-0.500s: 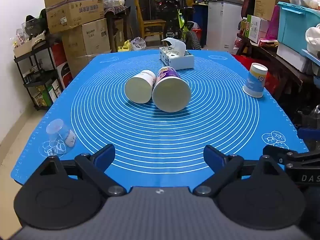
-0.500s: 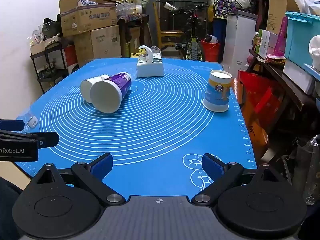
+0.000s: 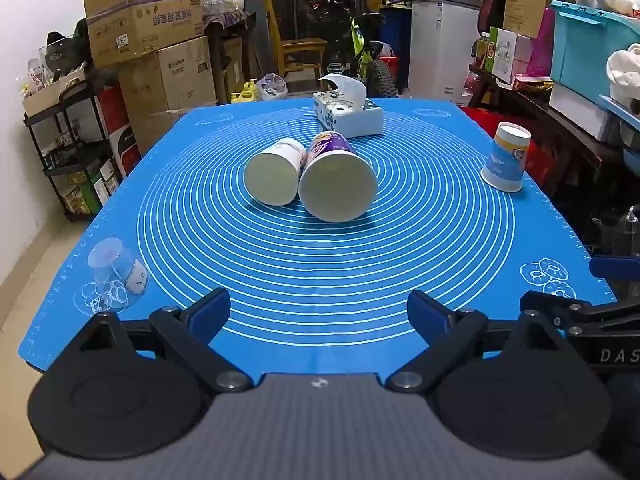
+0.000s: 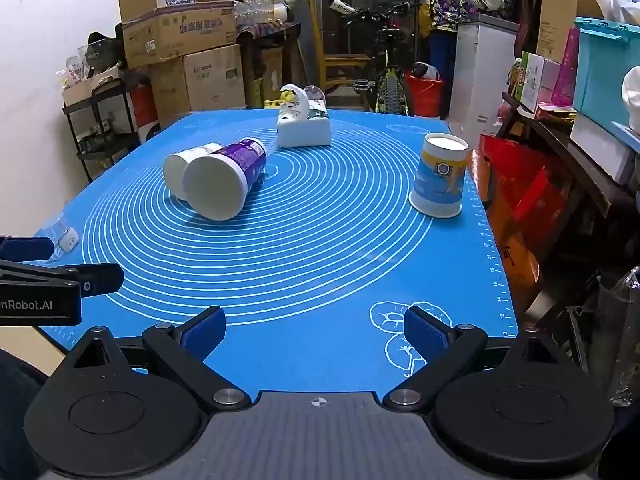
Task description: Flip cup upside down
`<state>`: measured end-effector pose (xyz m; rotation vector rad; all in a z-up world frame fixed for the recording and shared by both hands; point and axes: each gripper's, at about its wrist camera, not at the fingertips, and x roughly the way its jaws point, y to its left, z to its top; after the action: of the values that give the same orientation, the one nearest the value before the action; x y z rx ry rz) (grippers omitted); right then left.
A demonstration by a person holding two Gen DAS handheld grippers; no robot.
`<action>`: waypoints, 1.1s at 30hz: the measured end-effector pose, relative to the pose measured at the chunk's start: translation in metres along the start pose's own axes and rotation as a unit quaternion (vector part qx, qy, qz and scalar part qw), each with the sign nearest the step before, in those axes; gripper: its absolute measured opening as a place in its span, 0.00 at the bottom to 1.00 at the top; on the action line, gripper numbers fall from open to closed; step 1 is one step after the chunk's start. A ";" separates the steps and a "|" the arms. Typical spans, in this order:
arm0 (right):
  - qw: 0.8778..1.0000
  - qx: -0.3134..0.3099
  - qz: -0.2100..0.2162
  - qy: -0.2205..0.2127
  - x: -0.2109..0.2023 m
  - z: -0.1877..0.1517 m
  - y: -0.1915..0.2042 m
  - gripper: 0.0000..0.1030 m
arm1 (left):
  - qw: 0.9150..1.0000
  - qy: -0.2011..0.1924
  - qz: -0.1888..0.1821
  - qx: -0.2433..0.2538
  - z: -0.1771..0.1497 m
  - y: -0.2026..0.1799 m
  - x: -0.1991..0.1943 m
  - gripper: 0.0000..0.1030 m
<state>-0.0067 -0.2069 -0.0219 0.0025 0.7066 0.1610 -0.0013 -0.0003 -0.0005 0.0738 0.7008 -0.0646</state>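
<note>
A purple paper cup [image 3: 338, 178] [image 4: 224, 180] and a white paper cup [image 3: 274, 176] [image 4: 180, 170] lie on their sides, touching, mouths toward me, mid blue mat [image 3: 320, 280] [image 4: 300, 264]. A blue-and-yellow paper cup [image 3: 506, 158] [image 4: 440, 178] stands upside down near the mat's right edge. A clear plastic cup [image 3: 114, 276] stands upside down at the front left corner. My left gripper [image 3: 320, 312] is open and empty at the mat's front edge. My right gripper [image 4: 316, 334] is open and empty at the front right.
A white tissue box [image 3: 348, 114] [image 4: 304, 128] sits at the back of the mat. Cardboard boxes [image 3: 152, 40], a shelf rack, a bicycle [image 3: 352, 52] and a cluttered side bench [image 3: 560, 92] surround the table. The left gripper's side shows in the right wrist view [image 4: 48, 284].
</note>
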 end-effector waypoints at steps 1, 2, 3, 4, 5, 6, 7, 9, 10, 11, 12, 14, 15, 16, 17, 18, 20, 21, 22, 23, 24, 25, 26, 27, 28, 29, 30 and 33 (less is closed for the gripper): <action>1.000 0.000 0.000 0.000 0.002 0.004 -0.002 0.93 | 1.000 -0.001 -0.002 0.000 0.000 0.000 0.000 0.92; 1.000 -0.001 -0.001 0.000 0.002 0.003 -0.002 0.93 | 1.000 -0.002 -0.004 0.000 0.000 0.000 -0.001 0.92; 1.000 -0.001 -0.002 0.001 0.002 0.003 -0.002 0.93 | 1.000 -0.003 -0.004 0.000 0.000 -0.001 -0.001 0.92; 1.000 -0.001 -0.002 0.001 0.002 0.002 -0.002 0.93 | 1.000 -0.004 -0.003 0.002 0.000 -0.001 -0.001 0.92; 1.000 0.000 -0.002 0.001 0.002 0.002 -0.002 0.93 | 1.000 -0.003 -0.002 0.003 0.001 -0.002 -0.001 0.92; 1.000 -0.002 -0.001 0.004 0.001 0.002 -0.003 0.93 | 1.000 -0.002 -0.001 0.004 0.001 -0.002 0.000 0.92; 1.000 -0.002 0.000 0.005 0.001 0.002 -0.003 0.93 | 1.000 -0.001 -0.001 0.003 0.001 -0.002 0.000 0.92; 1.000 -0.003 -0.001 0.006 0.001 0.002 -0.003 0.93 | 1.000 0.001 0.000 0.003 0.001 -0.003 0.001 0.92; 1.000 -0.002 -0.001 0.006 0.002 0.003 -0.003 0.93 | 1.000 0.002 -0.001 0.003 0.000 -0.002 0.001 0.92; 1.000 -0.002 0.000 0.006 0.002 0.002 -0.002 0.93 | 1.000 0.002 -0.001 0.003 0.000 -0.003 0.002 0.92; 1.000 -0.003 -0.001 0.006 0.002 0.002 -0.002 0.93 | 1.000 0.004 -0.002 0.004 0.000 -0.003 0.002 0.92; 1.000 -0.002 0.000 0.006 0.002 0.002 -0.003 0.93 | 1.000 0.004 -0.002 0.005 -0.001 -0.004 0.002 0.92; 1.000 -0.002 0.000 0.006 0.002 0.002 -0.002 0.93 | 1.000 0.004 -0.003 0.006 -0.001 -0.004 0.002 0.92; 1.000 -0.003 0.000 0.006 0.002 0.002 -0.002 0.93 | 1.000 0.005 -0.003 0.006 -0.001 -0.004 0.003 0.92; 1.000 -0.002 -0.001 0.006 0.002 0.002 -0.002 0.93 | 1.000 0.005 -0.004 0.006 -0.001 -0.004 0.003 0.92; 1.000 -0.002 -0.001 0.006 0.002 0.002 -0.002 0.93 | 1.000 0.005 -0.004 0.007 -0.001 -0.004 0.002 0.92; 1.000 -0.002 -0.001 0.006 0.002 0.002 -0.002 0.93 | 1.000 0.004 -0.004 0.007 -0.001 -0.004 0.002 0.92; 1.000 -0.001 -0.001 0.006 0.002 0.002 -0.002 0.93 | 1.000 0.004 -0.004 0.006 -0.001 -0.004 0.002 0.92; 1.000 -0.001 -0.001 0.007 0.002 0.003 -0.003 0.93 | 1.000 0.004 -0.004 0.006 -0.001 -0.004 0.002 0.92; 1.000 -0.001 -0.001 0.007 0.002 0.003 -0.003 0.93 | 1.000 0.004 -0.003 0.006 -0.001 -0.004 0.002 0.92; 1.000 -0.001 0.000 0.006 0.003 0.003 -0.003 0.93 | 1.000 0.004 -0.003 0.005 -0.001 -0.004 0.002 0.92; 1.000 -0.001 0.000 0.007 0.003 0.003 -0.003 0.93 | 1.000 0.005 -0.004 0.005 -0.001 -0.004 0.002 0.92; 1.000 -0.001 0.000 0.007 0.002 0.003 -0.003 0.93 | 1.000 0.005 -0.004 0.006 -0.001 -0.004 0.002 0.92; 1.000 -0.002 0.000 0.008 0.003 0.003 -0.003 0.93 | 1.000 0.005 -0.005 0.006 -0.001 -0.005 0.002 0.92; 1.000 -0.001 0.000 0.007 0.002 0.003 -0.003 0.93 | 1.000 0.005 -0.005 0.006 -0.001 -0.005 0.002 0.92; 1.000 -0.001 0.000 0.007 0.002 0.003 -0.003 0.93 | 1.000 0.005 -0.004 0.006 -0.001 -0.005 0.002 0.92; 1.000 -0.001 0.000 0.008 0.003 0.003 -0.003 0.93 | 1.000 0.005 -0.004 0.006 -0.001 -0.005 0.002 0.92; 1.000 -0.001 0.000 0.008 0.002 0.003 -0.004 0.93 | 1.000 0.004 -0.004 0.004 -0.001 -0.005 0.001 0.92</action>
<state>-0.0024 -0.2103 -0.0209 -0.0003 0.7216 0.1627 -0.0017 -0.0053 -0.0015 0.0794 0.7095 -0.0759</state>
